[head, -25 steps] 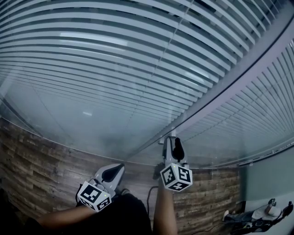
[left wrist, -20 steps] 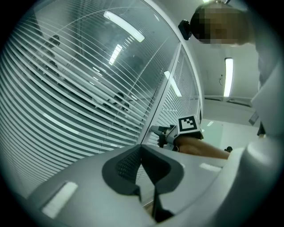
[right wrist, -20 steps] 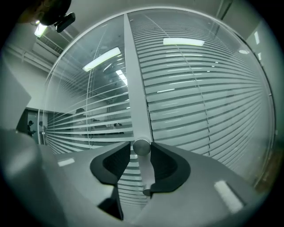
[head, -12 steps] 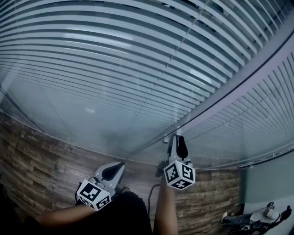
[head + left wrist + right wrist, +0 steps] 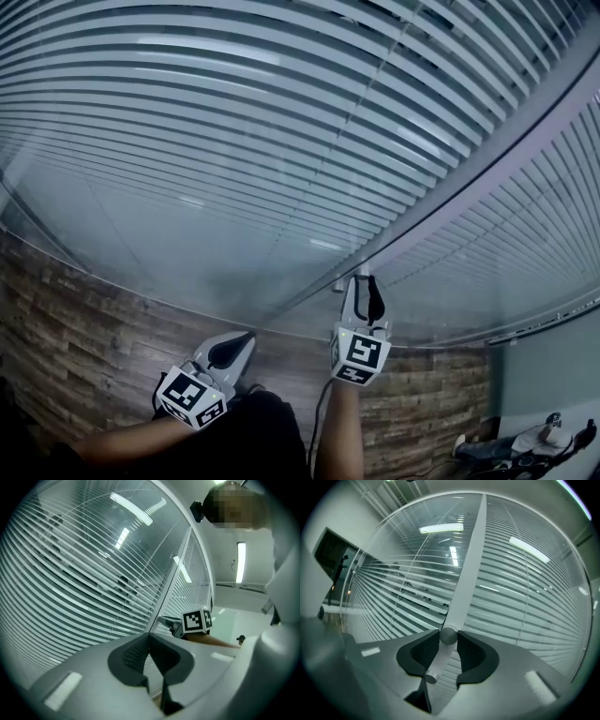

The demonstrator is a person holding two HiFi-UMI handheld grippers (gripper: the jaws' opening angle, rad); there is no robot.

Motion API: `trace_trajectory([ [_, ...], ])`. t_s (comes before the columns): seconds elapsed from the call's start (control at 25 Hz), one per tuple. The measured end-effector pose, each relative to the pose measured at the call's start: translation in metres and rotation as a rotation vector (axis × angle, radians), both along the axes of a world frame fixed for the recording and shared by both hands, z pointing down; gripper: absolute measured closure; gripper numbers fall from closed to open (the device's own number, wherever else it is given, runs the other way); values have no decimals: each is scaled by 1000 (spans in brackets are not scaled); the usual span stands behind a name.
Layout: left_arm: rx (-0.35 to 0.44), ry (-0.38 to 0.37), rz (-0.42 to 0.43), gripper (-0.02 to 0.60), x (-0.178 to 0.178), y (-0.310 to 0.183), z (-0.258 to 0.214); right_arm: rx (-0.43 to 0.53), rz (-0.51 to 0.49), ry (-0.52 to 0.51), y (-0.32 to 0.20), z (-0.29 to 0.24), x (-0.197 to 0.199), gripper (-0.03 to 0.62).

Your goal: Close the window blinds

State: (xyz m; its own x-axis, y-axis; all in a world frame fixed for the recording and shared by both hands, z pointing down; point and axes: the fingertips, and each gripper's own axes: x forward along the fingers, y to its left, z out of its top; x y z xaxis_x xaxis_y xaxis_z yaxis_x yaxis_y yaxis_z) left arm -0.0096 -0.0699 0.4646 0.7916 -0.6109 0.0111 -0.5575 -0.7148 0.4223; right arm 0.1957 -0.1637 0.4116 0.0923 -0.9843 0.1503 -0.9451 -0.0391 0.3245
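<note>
White slatted blinds (image 5: 234, 112) hang behind glass on both sides of a grey window frame post (image 5: 469, 178). A small round metal knob (image 5: 448, 635) on a short rod (image 5: 436, 665) sticks out from the foot of that post. My right gripper (image 5: 364, 281) points level at it; its jaws have just been closing and its dark pads press on the knob from both sides. My left gripper (image 5: 230, 352) hangs lower left, away from the glass, shut with nothing in it (image 5: 150, 639). The right gripper's marker cube (image 5: 196, 620) shows in the left gripper view.
A wood-patterned wall band (image 5: 84, 328) runs below the glass. A dark cable (image 5: 314, 412) hangs by my right forearm. Some gear lies on the floor at the lower right (image 5: 525, 441). Ceiling lights reflect in the panes (image 5: 440, 528).
The right gripper has rolled about its own axis at the knob, so its marker cube shows a different face. The left gripper has stayed put.
</note>
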Motion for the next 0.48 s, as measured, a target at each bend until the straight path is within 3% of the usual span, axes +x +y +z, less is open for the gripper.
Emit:
trace_trajectory([
  [0.16, 23, -17, 3, 581, 2, -2, -2, -48, -5, 186, -3, 5, -2, 470],
  [0.24, 28, -29, 12, 581, 4, -3, 0, -61, -11, 220, -5, 10, -4, 468],
  [0.36, 48, -42, 31, 581, 9, 4, -5, -50, -12, 146, -2, 9, -5, 465],
  [0.48, 57, -45, 48, 581, 12, 12, -6, -16, -3, -81, 7, 10, -4, 423],
])
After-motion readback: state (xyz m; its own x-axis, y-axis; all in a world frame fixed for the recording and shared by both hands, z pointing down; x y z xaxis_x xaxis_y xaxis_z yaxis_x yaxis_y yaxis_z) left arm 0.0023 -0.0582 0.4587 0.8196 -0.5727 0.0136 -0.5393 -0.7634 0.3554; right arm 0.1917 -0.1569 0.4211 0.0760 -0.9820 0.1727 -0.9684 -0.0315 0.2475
